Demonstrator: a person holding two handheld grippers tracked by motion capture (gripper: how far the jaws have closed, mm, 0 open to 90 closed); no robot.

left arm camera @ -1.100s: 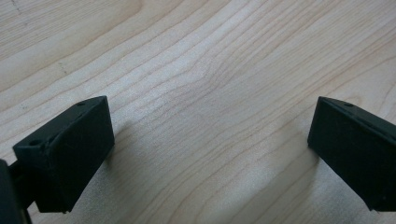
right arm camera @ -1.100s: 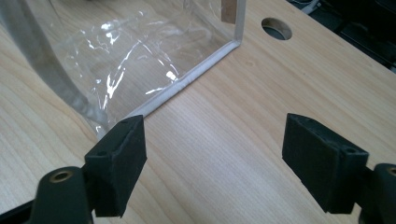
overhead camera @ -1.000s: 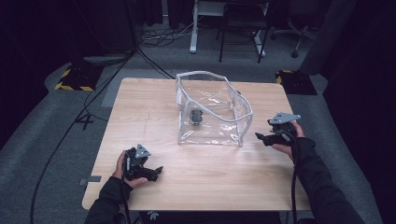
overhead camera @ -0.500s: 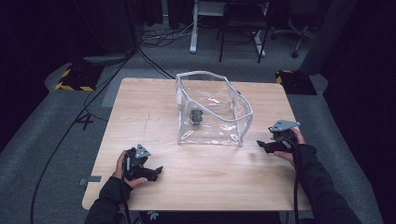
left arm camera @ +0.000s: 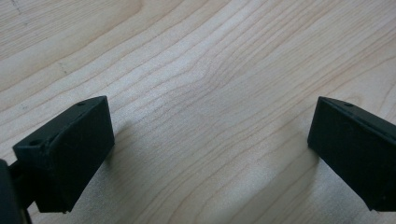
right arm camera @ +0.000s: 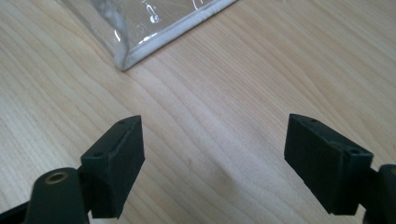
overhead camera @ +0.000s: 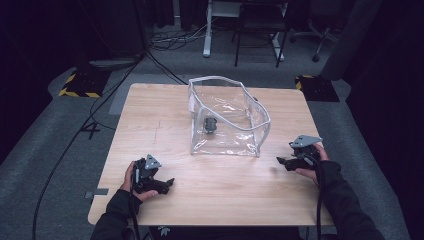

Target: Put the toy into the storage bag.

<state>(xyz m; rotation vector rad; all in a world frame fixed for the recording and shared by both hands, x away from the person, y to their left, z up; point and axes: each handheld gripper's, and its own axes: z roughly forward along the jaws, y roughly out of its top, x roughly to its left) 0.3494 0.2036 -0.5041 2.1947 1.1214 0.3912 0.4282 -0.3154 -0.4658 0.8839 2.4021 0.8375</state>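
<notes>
The clear pouch (overhead camera: 227, 117) stood open-topped at the middle of the table (overhead camera: 150, 125), a small dark object (overhead camera: 210, 125) lying inside it near its left wall; I could not make out what that object was. Nearest me, my left gripper (overhead camera: 167, 184) rested on the wood by the front left edge, just where it had been a second before, its jaws spread wide over bare grain with nothing between them. My right gripper (overhead camera: 281, 162) had dropped from above the table's right edge and come slightly inward to sit low over the wood. Its jaws had just been opening a little further and stood wide, empty, aimed at the pouch's near right corner (right arm camera: 122, 59), close to it but not touching. The pouch itself had not shifted. The pale wooden top was bare in front and on both sides of the pouch, leaving free room for either hand. Beyond the far edge I saw grey carpet, trailing cables (overhead camera: 165, 42), two yellow-and-black striped blocks (overhead camera: 79, 84) and chair legs (overhead camera: 257, 35) in a dark room.
</notes>
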